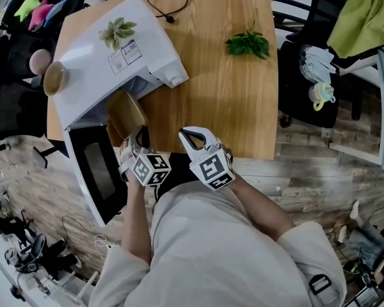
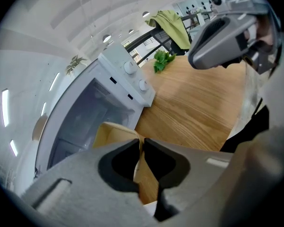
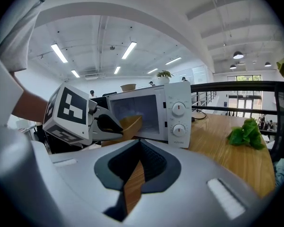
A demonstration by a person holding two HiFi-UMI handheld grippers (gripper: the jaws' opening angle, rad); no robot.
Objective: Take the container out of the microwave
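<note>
One thin wall is all your left claw (image 1: 141, 136) clamps on the tan container (image 1: 124, 114), left of centre, just outside the open microwave (image 1: 109, 62). It looks light and stiff, perhaps papery, so keep it level. Your right claw (image 1: 193, 138) is closed on nothing. Bare wooden table (image 1: 224, 101) lies at centre frame; office chairs (image 1: 297, 101) crowd around.

Open-plan office: black swivel chairs (image 1: 297, 101) round a wooden surface (image 1: 224, 88) bearing a white microwave (image 1: 109, 69), strip lights (image 3: 129, 50) on a high white ceiling (image 3: 146, 18), cables (image 1: 77, 226) across plank flooring (image 1: 320, 165).
</note>
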